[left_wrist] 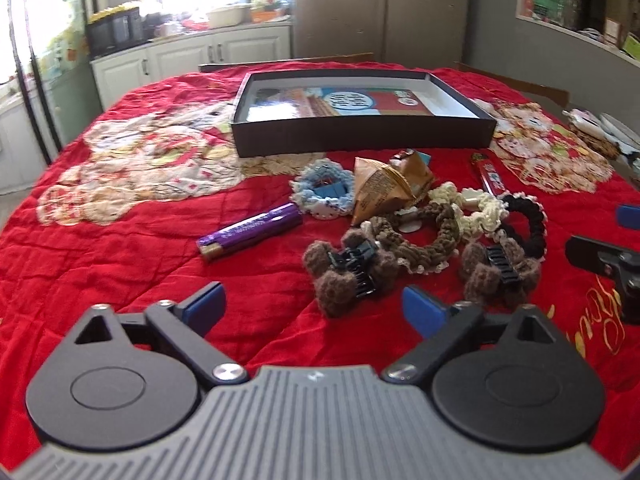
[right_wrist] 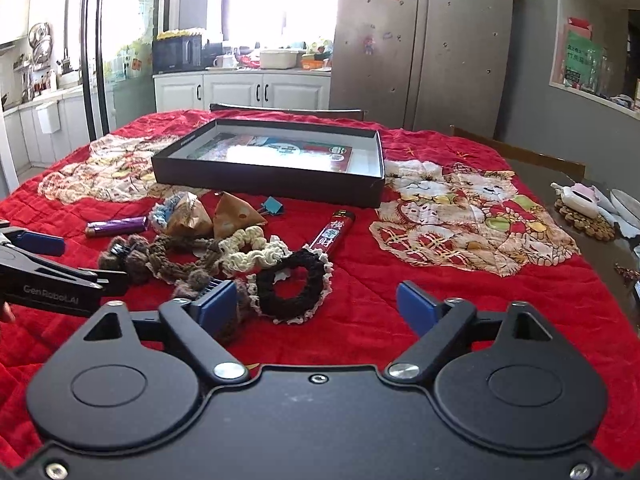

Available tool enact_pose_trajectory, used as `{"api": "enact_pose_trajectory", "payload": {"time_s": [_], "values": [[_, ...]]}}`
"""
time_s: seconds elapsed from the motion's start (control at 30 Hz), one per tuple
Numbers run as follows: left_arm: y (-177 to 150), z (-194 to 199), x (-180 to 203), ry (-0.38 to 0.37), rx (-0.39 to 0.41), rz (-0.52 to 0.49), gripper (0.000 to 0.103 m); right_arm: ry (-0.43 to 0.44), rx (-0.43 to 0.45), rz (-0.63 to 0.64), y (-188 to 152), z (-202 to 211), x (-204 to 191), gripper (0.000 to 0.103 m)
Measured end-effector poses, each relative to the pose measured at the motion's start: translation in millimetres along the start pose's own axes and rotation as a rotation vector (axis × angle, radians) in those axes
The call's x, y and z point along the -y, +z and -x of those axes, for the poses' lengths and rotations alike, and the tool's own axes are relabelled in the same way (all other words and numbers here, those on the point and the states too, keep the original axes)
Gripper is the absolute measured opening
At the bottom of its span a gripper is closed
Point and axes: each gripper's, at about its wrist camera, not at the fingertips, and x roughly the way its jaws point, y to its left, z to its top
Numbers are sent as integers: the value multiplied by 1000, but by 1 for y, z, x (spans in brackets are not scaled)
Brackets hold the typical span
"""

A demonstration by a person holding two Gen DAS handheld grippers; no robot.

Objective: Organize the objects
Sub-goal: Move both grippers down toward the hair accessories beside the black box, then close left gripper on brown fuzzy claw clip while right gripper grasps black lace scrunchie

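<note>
Presently: heap of crocheted scrunchies, fuzzy hair claws, snack packets and lighters, mid-tablecloth, just short of open box toward far edge. Left gripper and right gripper: fingers apart, empty. Risk, judged: tangled yarn drags neighbours. Bare cloth both sides; right edge cluttered.

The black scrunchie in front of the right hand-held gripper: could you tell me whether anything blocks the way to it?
Nothing visible does. The right hand-held gripper is open and the black scrunchie lies just ahead on bare red cloth; a brown hair clip sits beside its left finger.
</note>
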Motion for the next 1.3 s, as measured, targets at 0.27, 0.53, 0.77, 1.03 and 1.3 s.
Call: {"api": "enact_pose_trajectory", "payload": {"time_s": [0.27,0.53,0.77,1.03,1.3], "values": [[3,-20,-3,-82,-5,-6,79,18,-21,20,5,-27,3,63],[9,-29,-1,-114,5,-2,60,27,-57,20,6,-53,4,47],[9,-30,-4,-115,18,4,50,47,-99,-1,3,-71,9,37],[10,-27,-13,-135,27,32,45,49,-93,-5,5,-74,10,12],[16,-12,-17,-137,68,24,44,38,-32,14,17,-56,8,12]]}}
